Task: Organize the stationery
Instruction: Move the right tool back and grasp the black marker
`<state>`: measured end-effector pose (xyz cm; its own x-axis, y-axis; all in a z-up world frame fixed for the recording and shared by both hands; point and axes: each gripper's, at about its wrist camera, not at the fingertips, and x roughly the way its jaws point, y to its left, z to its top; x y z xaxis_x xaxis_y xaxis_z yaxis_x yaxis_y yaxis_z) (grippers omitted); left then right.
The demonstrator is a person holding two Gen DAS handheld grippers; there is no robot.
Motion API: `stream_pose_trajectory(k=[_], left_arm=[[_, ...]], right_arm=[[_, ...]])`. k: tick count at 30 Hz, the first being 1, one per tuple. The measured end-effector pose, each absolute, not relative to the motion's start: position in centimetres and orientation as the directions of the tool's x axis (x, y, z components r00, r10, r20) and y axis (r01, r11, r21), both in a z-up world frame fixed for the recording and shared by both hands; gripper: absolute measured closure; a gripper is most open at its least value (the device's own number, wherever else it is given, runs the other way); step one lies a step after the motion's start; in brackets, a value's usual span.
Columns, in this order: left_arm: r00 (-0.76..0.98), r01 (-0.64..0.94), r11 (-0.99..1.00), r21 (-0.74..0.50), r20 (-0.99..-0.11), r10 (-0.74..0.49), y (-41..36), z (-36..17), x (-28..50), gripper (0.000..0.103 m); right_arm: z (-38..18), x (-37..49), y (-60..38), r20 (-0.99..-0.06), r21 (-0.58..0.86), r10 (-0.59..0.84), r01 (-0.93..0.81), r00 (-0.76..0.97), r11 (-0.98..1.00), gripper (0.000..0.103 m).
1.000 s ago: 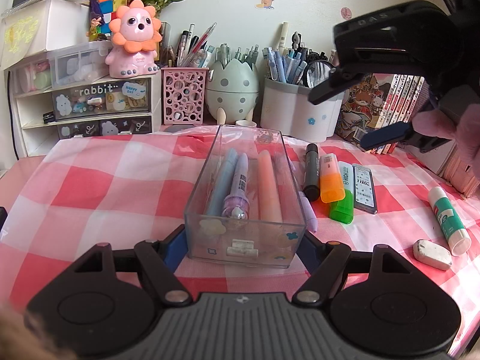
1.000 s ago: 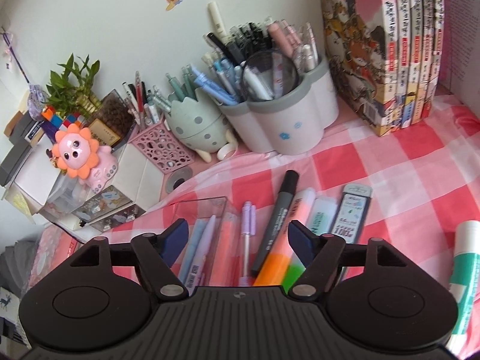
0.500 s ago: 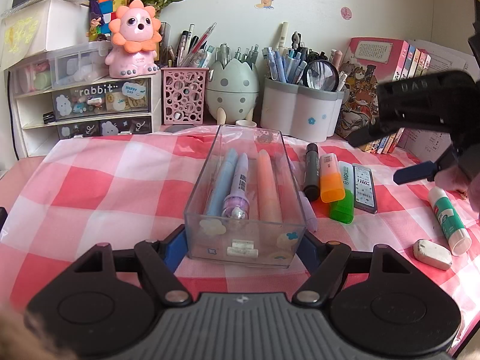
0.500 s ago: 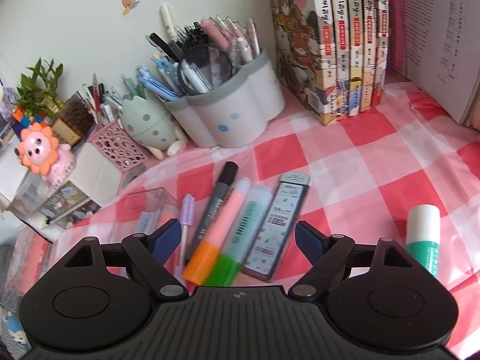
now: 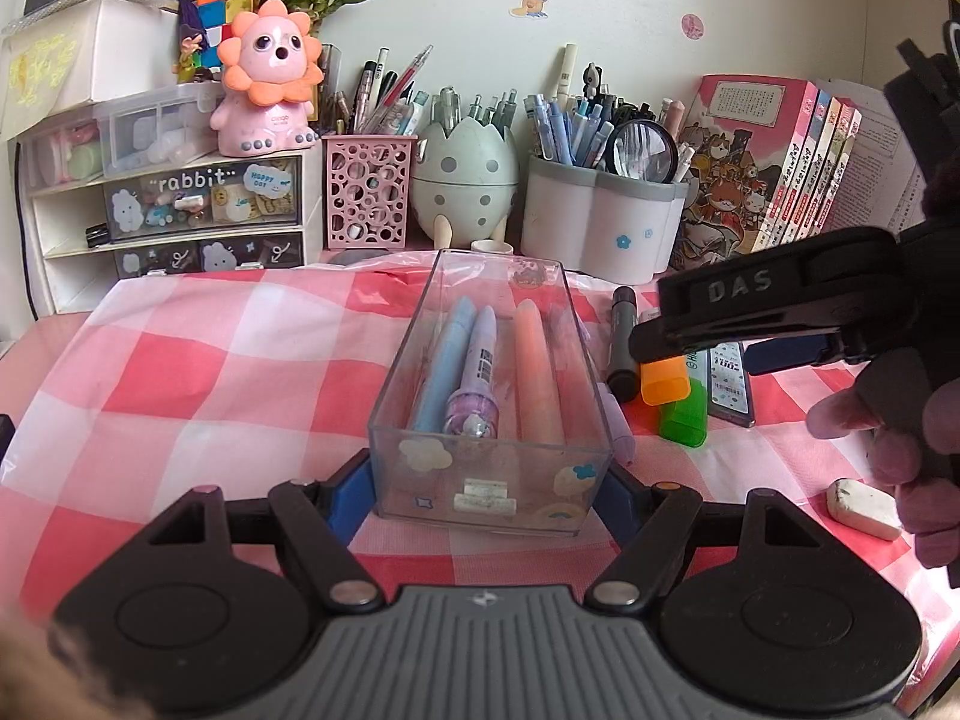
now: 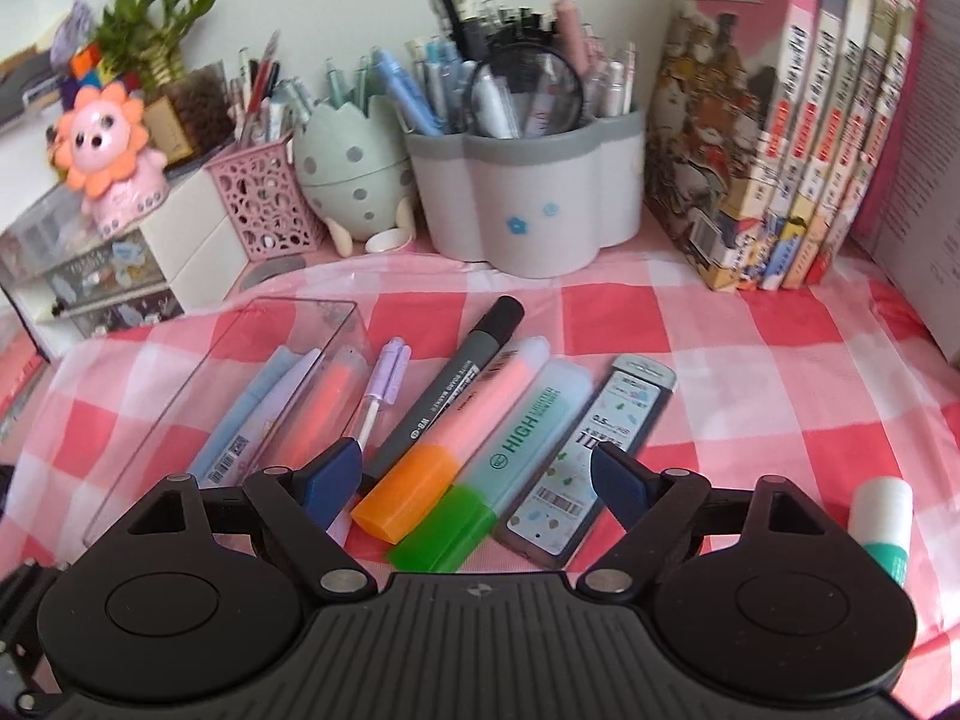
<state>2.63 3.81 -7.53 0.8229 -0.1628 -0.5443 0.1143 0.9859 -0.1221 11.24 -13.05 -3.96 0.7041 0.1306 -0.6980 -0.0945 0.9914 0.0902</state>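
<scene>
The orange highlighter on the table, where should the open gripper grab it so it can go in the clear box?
Probably across the middle of the orange highlighter's pale barrel, coming straight down from above. It lies flat, squeezed between the black marker and green highlighter, so there is little room for fingers at its sides; the right gripper may need to nudge it free first.
</scene>
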Motion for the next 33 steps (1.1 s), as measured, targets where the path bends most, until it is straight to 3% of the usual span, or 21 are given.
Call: stream_pose_trajectory(k=[6, 11, 18, 20, 25, 27, 33], left_arm=[[0.823, 0.114, 0.986, -0.122, -0.544, -0.163, 3.8, -7.5, 2.6, 0.054], [0.823, 0.114, 0.986, -0.123, -0.544, -0.163, 3.8, -7.5, 2.6, 0.054], [0.823, 0.114, 0.986, -0.122, -0.544, -0.163, 3.8, -7.5, 2.6, 0.054], [0.823, 0.114, 0.986, -0.122, -0.544, -0.163, 3.8, -7.5, 2.6, 0.054], [0.823, 0.114, 0.986, -0.122, -0.544, -0.163, 3.8, -7.5, 2.6, 0.054], [0.823, 0.114, 0.986, -0.123, -0.544, -0.163, 3.8, -7.5, 2.6, 0.054], [0.823, 0.114, 0.986, -0.122, -0.544, -0.163, 3.8, -7.5, 2.6, 0.054]], right_arm=[[-4.4, 11.4, -13.5, -0.721, 0.035, 0.081, -0.081, 0.688, 0.996, 0.020], [-4.8, 11.7, -15.7, -0.737, -0.050, -0.053, 0.024, 0.674, 0.998, 0.021], [-3.2, 11.3, -16.1, -0.696, 0.050, 0.050, -0.022, 0.716, 0.999, 0.023], [-2.7, 11.4, -15.5, -0.679, 0.090, 0.102, -0.056, 0.727, 0.994, 0.028], [-2.6, 12.1, -14.5, -0.658, 0.188, 0.208, -0.111, 0.724, 0.976, 0.056], [-2.7, 12.3, -14.3, -0.653, 0.223, 0.241, -0.122, 0.718, 0.967, 0.062], [-3.5, 13.3, -13.3, -0.665, 0.272, 0.293, -0.143, 0.687, 0.952, 0.070]])
